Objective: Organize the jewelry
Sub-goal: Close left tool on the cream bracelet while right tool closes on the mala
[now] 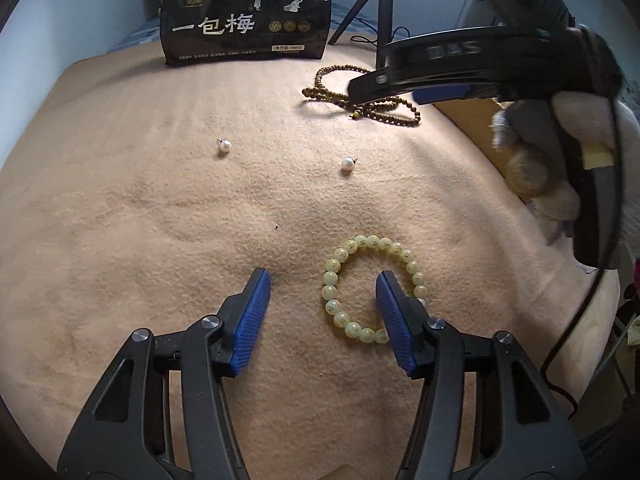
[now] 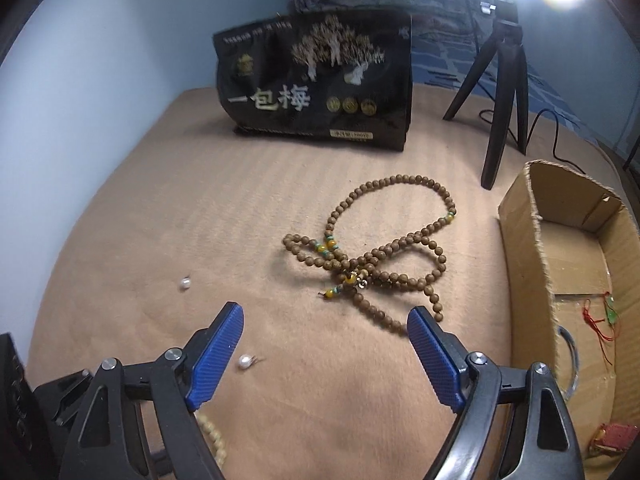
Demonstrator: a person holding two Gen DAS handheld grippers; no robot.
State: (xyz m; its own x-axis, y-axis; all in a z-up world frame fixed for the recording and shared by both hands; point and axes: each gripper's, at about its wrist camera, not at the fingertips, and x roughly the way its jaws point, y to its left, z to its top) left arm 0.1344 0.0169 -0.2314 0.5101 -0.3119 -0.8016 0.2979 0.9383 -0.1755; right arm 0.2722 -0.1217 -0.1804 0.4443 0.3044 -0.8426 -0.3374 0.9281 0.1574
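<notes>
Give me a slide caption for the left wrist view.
Open left claw straddles one side of a pale bead bracelet on a tan blanket.

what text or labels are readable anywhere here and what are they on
"一包梅": large pale characters on the black snack bag standing at the back of the tan blanket.
"DAS": raised letters on the black body of the right gripper, seen from the left wrist view.
Bag's top line, small gold logo, three round seals and bottom white label: too small or blurred to read.
Pale yellow bead bracelet: gold marks on the beads, not legible.
</notes>
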